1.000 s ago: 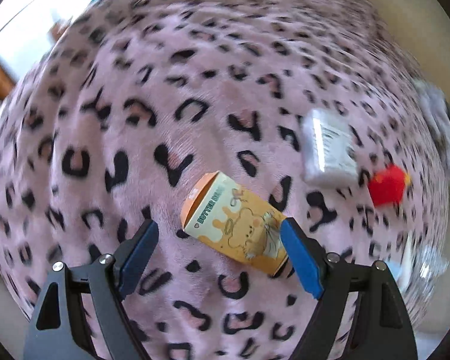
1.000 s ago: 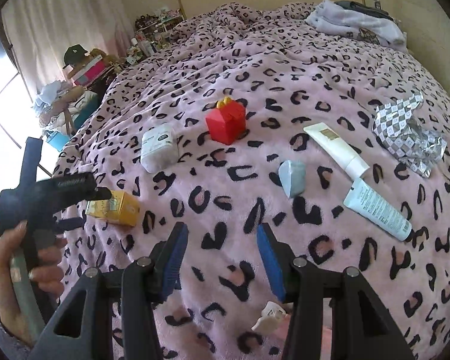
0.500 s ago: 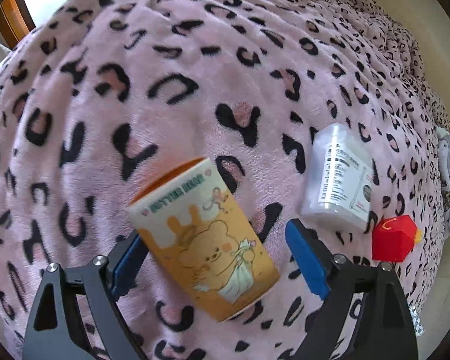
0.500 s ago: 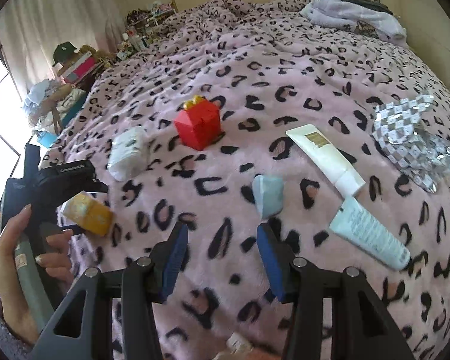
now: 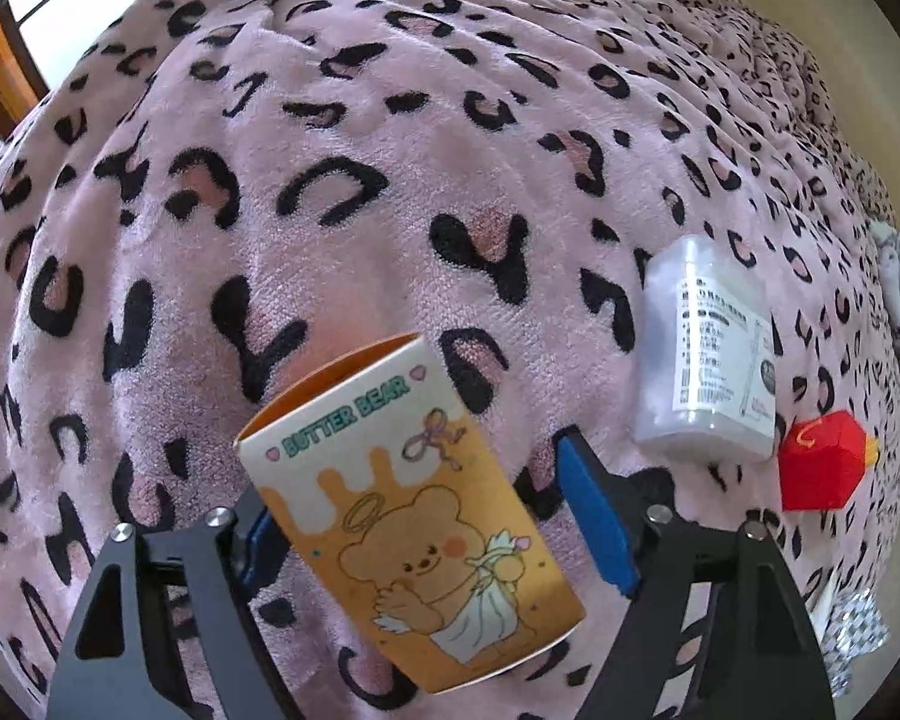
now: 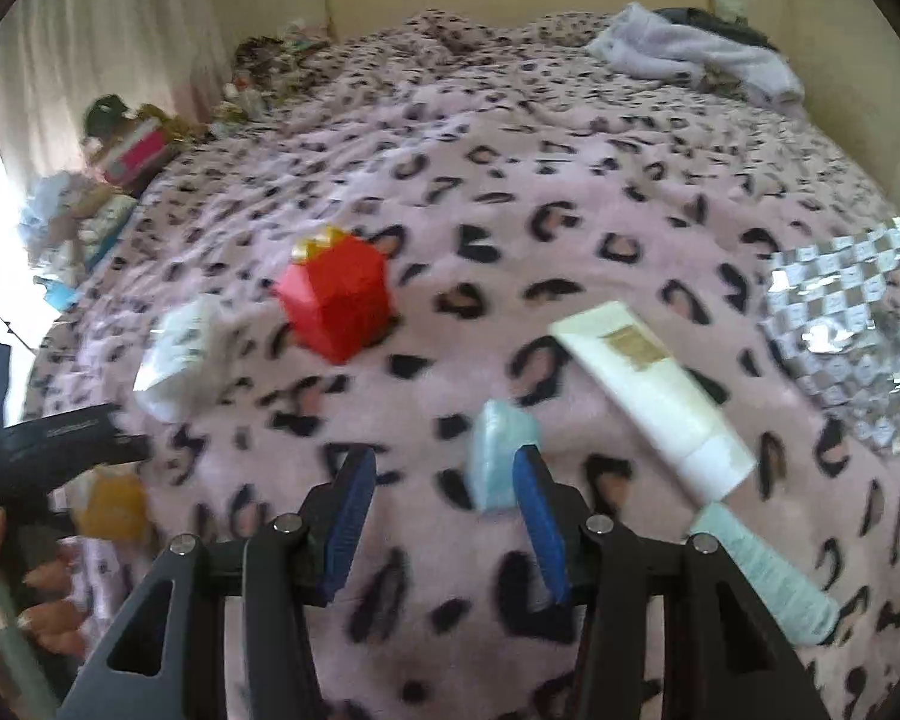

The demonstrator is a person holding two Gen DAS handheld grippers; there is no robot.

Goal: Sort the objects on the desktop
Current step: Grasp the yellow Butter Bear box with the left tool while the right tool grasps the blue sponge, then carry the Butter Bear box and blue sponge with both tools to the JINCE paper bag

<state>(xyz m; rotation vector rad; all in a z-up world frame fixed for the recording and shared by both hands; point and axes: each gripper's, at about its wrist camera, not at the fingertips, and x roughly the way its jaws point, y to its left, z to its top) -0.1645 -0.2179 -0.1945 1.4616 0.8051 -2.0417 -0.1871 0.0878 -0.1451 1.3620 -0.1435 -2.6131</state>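
An orange Butter Bear box (image 5: 411,513) lies on the pink leopard blanket between the fingers of my open left gripper (image 5: 432,516); the pads stand apart from its sides. In the right wrist view the box (image 6: 111,507) is a blurred orange shape by the left gripper (image 6: 48,450). My right gripper (image 6: 444,516) is open and empty above the blanket, its right finger just in front of a small pale blue packet (image 6: 501,462).
A white bottle (image 5: 705,354) (image 6: 177,354) and a red box (image 5: 822,468) (image 6: 336,306) lie to the right of the orange box. A cream tube (image 6: 654,402), a pale green tube (image 6: 762,576) and a silver checkered bag (image 6: 846,324) lie at the right. Clothes (image 6: 696,54) sit at the far end.
My left gripper has moved forward around the orange box, which now fills the space between its fingers. My right gripper has moved forward toward the blue packet and red box.
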